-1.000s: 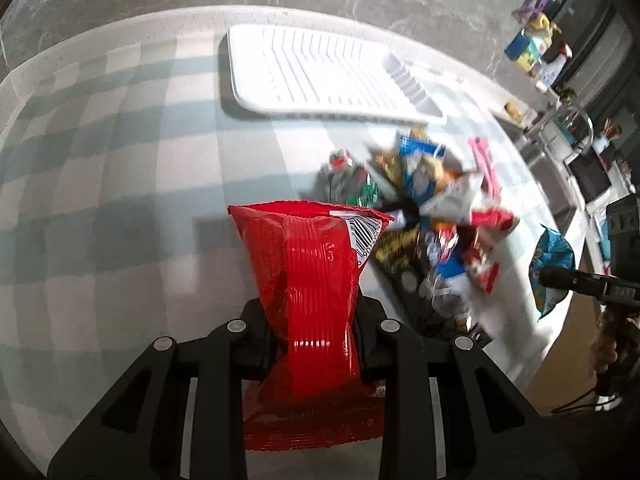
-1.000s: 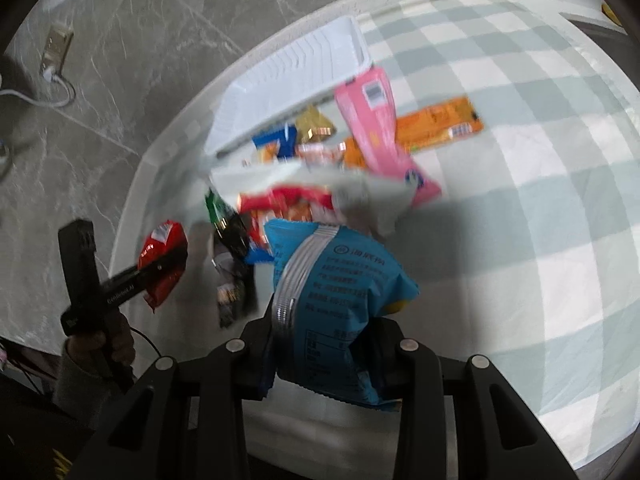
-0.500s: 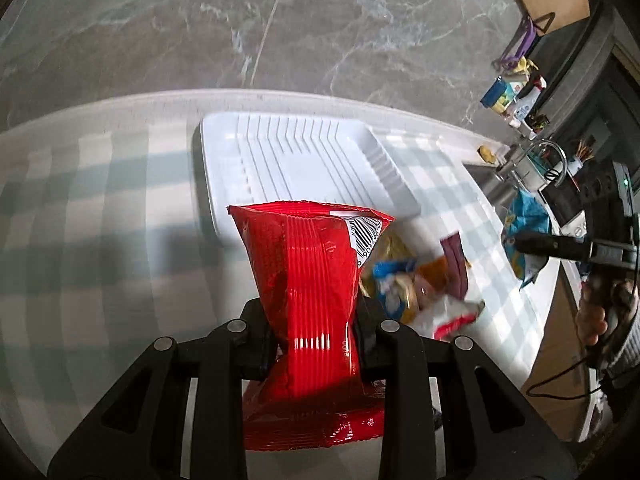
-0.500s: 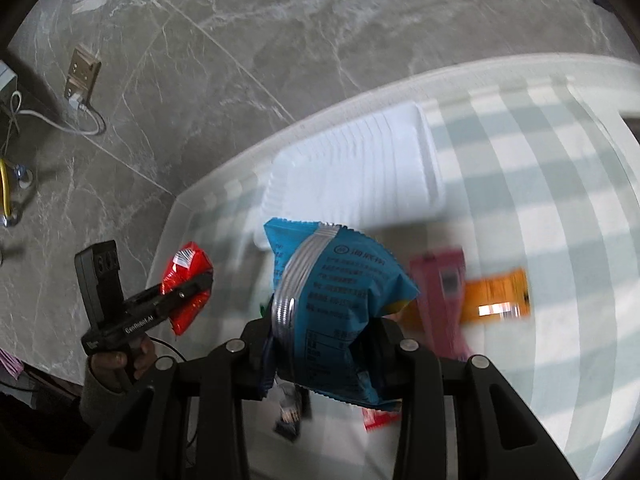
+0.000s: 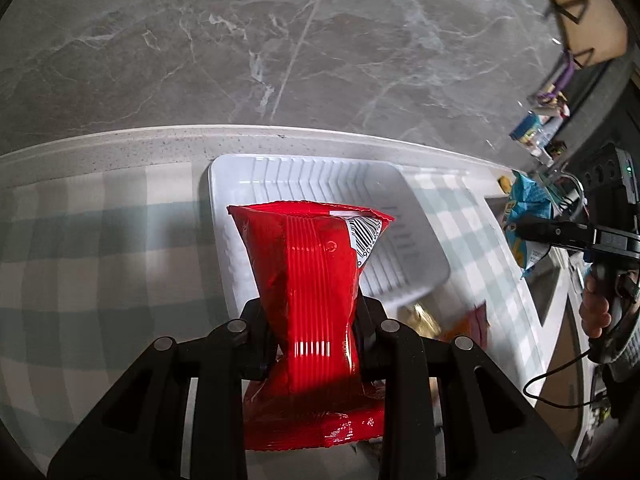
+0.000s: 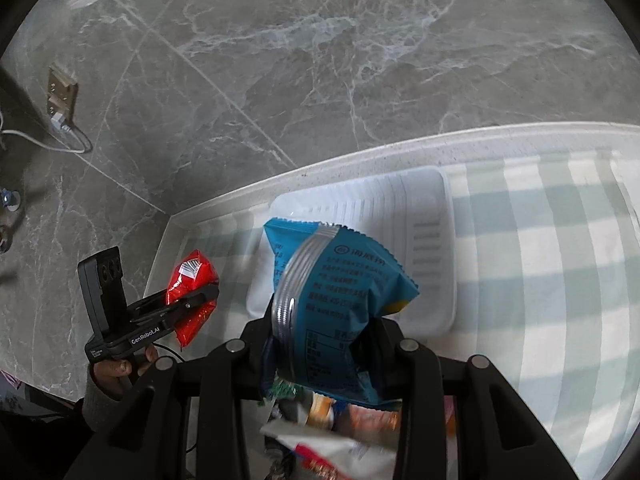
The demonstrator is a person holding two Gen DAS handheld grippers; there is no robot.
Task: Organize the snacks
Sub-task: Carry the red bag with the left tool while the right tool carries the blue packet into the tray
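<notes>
A red packet (image 5: 316,280) is clamped in the left tongs (image 5: 316,344), a blue packet (image 6: 340,292) in the right tongs (image 6: 320,356); the white tray (image 5: 400,216), long axis running away, lies ahead below both.

1. Light: even, soft daylight; moderately bright in both views.
2. Glare: white streaks on the red bag (image 5: 316,292), just ahead of the left gripper (image 5: 314,320); silver seam of the blue bag (image 6: 340,300) shines.
3. Shadows: soft, on the tray (image 5: 404,216) beyond the red bag.
4. Blur: snacks (image 6: 332,436) below the right gripper (image 6: 320,344) smeared; checked cloth (image 6: 560,280) soft.
5. Distortion: fisheye; counter edge bows, corners black.
</notes>
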